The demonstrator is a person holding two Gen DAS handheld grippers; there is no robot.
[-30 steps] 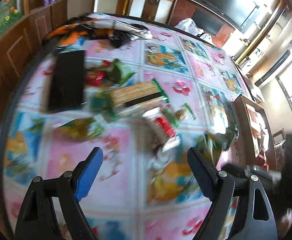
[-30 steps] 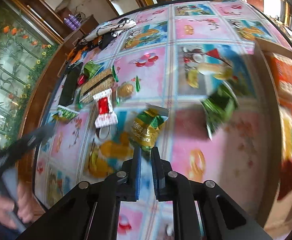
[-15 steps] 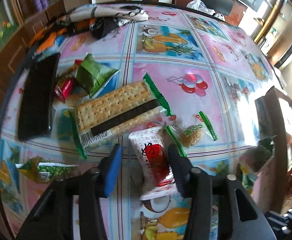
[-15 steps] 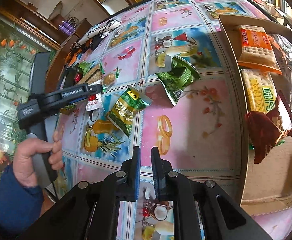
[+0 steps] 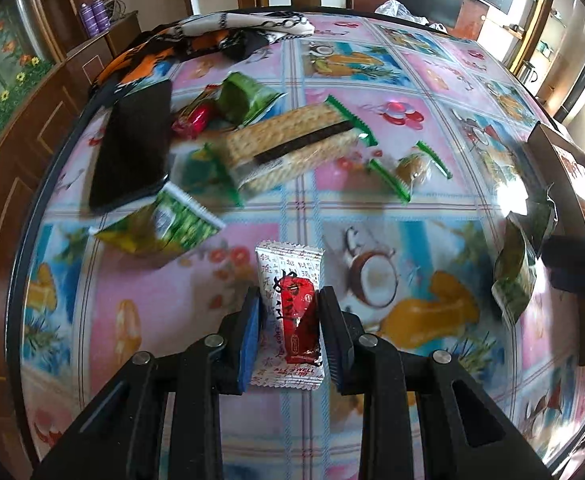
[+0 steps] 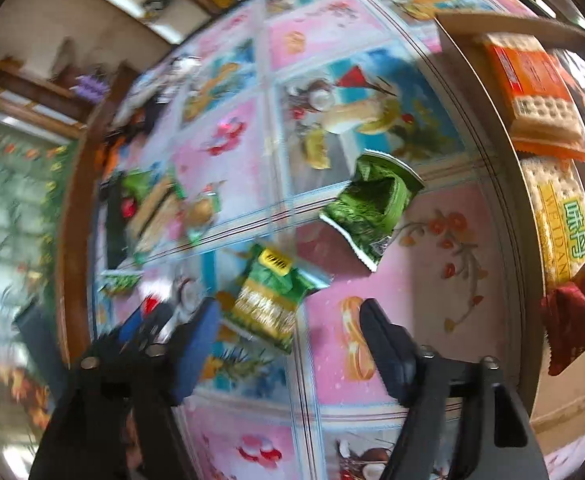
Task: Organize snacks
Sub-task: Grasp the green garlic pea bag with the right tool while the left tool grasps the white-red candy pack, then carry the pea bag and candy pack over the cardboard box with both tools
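Observation:
My left gripper (image 5: 289,320) is shut on a white and red snack packet (image 5: 290,316) and holds it above the table. My right gripper (image 6: 288,332) is open just above a green and gold snack bag (image 6: 270,300). A crumpled dark green bag (image 6: 372,204) lies beyond it. A cardboard box (image 6: 464,24) at the right holds an orange cracker pack (image 6: 532,92), a yellow cracker pack (image 6: 560,220) and a dark red bag (image 6: 576,304). On the table lie a long cracker pack (image 5: 292,144), a small cookie packet (image 5: 410,168) and a green pea bag (image 5: 160,224).
The round table (image 5: 212,304) has a fruit-print cloth under glass. A black flat object (image 5: 132,144), a green pouch (image 5: 248,96) and a red candy (image 5: 196,118) lie at the far left. Patterned fabric (image 5: 212,36) lies at the far edge. Wooden cabinets stand behind.
My left gripper closed on the white and red packet and lifted it toward me. My right gripper opened wide and moved down over the green and gold bag.

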